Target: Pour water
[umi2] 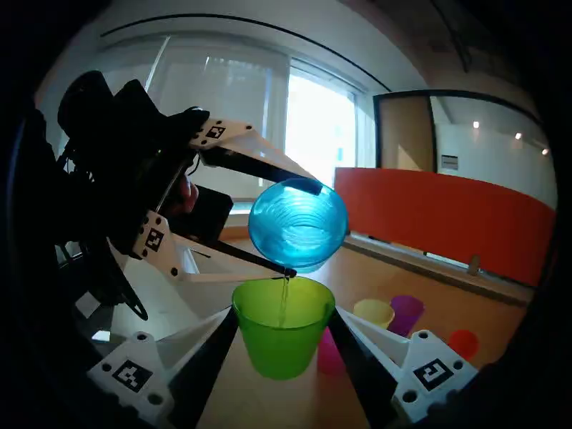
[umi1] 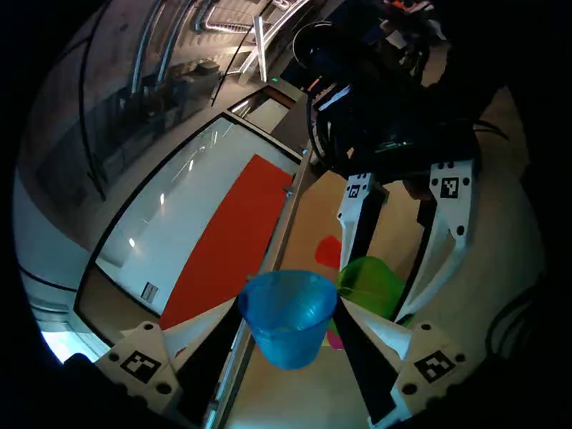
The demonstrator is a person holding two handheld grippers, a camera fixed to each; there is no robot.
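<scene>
Blue cup (umi2: 298,223): clamped in your left gripper (umi1: 287,342) fingers, tipped, lip just above green cup (umi2: 279,350) rim. Green cup: upright, gripped by your right gripper (umi2: 282,322) fingers. Water stream (umi2: 284,294) falls inside; hold lip over centre.

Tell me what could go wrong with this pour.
The water stream falls thin from the blue cup into the green cup; any drift of the left tongs could send it past the rim onto the table. The green cup's level is hard to read, so it may overfill.
</scene>
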